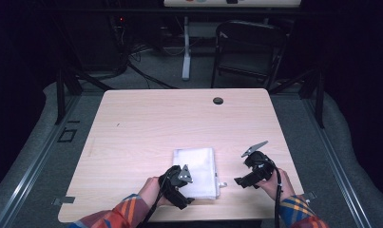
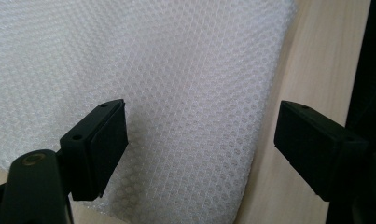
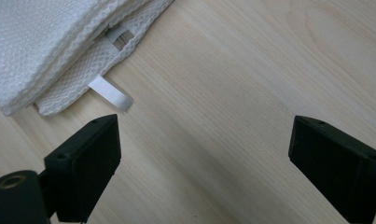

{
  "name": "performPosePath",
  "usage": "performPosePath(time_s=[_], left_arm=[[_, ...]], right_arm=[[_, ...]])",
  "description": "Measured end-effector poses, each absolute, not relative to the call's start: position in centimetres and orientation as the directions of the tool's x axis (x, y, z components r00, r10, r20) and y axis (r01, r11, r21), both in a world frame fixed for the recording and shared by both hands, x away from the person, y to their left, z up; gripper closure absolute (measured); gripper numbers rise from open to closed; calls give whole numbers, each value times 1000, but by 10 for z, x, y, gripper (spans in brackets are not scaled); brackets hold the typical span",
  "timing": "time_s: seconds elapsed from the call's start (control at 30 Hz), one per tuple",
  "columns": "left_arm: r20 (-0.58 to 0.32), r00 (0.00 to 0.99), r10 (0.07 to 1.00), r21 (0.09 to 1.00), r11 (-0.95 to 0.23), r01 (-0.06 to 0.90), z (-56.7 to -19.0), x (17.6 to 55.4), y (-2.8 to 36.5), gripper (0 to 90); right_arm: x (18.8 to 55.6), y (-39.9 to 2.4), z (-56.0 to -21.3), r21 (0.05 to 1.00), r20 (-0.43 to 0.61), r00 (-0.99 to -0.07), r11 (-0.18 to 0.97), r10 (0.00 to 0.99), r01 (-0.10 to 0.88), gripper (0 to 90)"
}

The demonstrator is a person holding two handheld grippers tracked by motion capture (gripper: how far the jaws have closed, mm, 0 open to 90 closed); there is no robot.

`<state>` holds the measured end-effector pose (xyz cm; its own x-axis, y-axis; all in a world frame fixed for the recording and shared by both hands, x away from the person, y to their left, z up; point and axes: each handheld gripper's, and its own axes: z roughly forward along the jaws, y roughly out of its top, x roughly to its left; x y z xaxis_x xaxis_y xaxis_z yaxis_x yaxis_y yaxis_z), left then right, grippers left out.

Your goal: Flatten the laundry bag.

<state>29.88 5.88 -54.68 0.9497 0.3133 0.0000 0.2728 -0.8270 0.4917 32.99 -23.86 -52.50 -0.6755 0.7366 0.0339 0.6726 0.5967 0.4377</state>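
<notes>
reaching for the folded mesh bag (image 1: 196,172) at the tabletop's (image 1: 146,128) near middle, left gripper (image 2: 202,140) open astride its right edge, not yet pinching, right gripper (image 3: 204,163) open over bare wood nearby; next, likely closing on that edge.

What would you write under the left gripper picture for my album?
The left gripper, jaws open, hovers over a folded white mesh cloth on the wooden table.

A light wooden desk (image 1: 146,118) stands on grey carpet (image 1: 32,147). Behind it, a black folding chair (image 1: 248,47) and a white table leg (image 1: 186,47) sit in a dark room.
</notes>
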Motion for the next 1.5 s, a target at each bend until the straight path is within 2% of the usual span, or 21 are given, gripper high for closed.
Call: performPosePath(time_s=[0.1,0.3,0.4,0.47,0.7,0.77,0.83,0.87,0.9,1.07,1.2,1.4,1.5], left_arm=[[13,950,313,488,-831,267,-548,299,59,215],[31,951,307,485,-837,254,-550,298,60,354],[26,956,291,481,-843,243,-552,298,60,478],[30,957,288,483,-842,238,-552,297,60,495],[31,955,294,499,-833,240,-552,299,62,673],[38,956,291,496,-836,235,-551,299,63,682],[39,955,295,506,-830,236,-551,299,63,717],[40,954,297,507,-829,237,-550,299,63,766],[42,954,297,508,-828,235,-550,298,64,766],[45,947,318,537,-807,246,-545,300,67,797],[32,941,338,555,-789,265,-542,302,70,801],[12,933,360,582,-761,287,-538,304,73,800],[6,929,371,592,-750,296,-536,305,74,800]], right_arm=[[330,-239,-525,437,43,-679,597,733,673,89],[330,-238,-526,427,47,-681,602,731,675,94],[330,-237,-528,429,49,-678,598,733,677,96],[330,-236,-528,429,50,-678,597,733,678,97],[330,-235,-528,416,48,-687,611,725,674,117],[329,-234,-529,421,57,-685,604,727,676,117],[328,-233,-530,437,59,-683,596,728,674,127],[328,-232,-529,448,65,-686,592,725,669,144],[328,-232,-529,448,65,-686,592,725,669,144],[326,-228,-527,455,72,-716,616,695,643,289],[324,-223,-526,461,84,-737,630,670,625,459],[317,-208,-524,500,101,-782,648,615,575,766],[316,-203,-525,493,110,-794,661,598,566,805]])
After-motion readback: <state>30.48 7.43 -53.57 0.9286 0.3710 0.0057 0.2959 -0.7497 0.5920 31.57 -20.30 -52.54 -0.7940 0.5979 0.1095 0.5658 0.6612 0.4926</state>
